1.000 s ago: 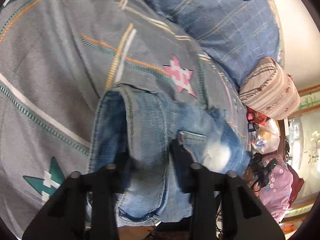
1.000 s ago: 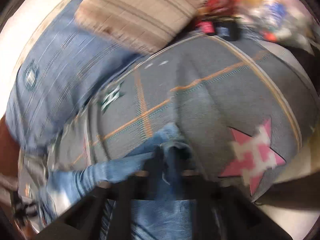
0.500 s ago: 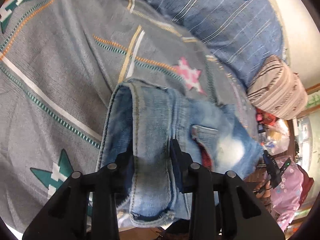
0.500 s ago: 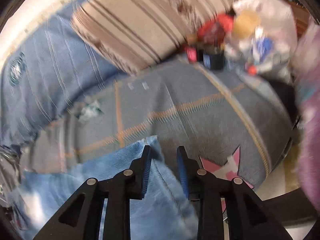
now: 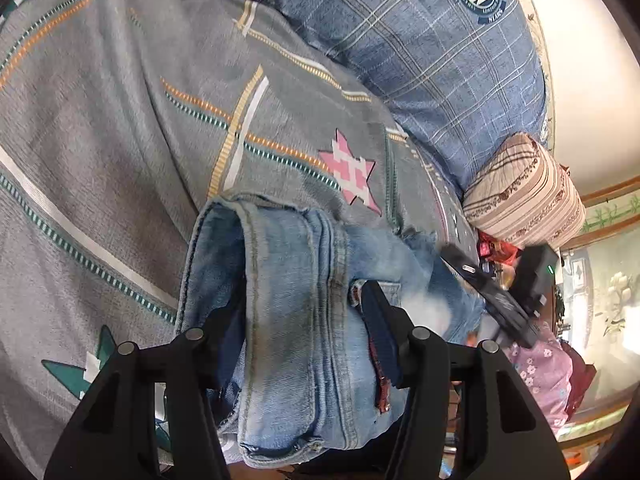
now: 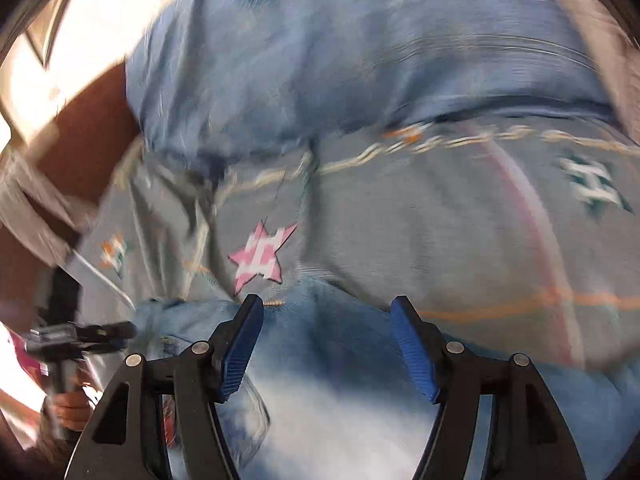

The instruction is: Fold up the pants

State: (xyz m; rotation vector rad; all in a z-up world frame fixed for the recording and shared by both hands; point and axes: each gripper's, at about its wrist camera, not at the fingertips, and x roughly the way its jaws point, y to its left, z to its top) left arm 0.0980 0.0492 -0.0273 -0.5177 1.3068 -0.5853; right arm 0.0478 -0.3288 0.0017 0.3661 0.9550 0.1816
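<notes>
Holding folded pants [image 5: 296, 312] at the near edge of the bed with the left tool [image 5: 304, 340]; right tool [image 6: 328, 344] free.

Left tool is clamped on a thick bundle of denim layers, presumably to keep the fold stacked so it does not spring apart. The pants lie on the grey bedspread [image 5: 120, 128], just short of its pink star [image 5: 352, 176], with the far part trailing toward the right edge. Right tool hovers above the denim with jaws spread wide and nothing between them, likely freed to take a new hold for the next fold. Its view is motion-blurred, so contact with the cloth cannot be judged.
</notes>
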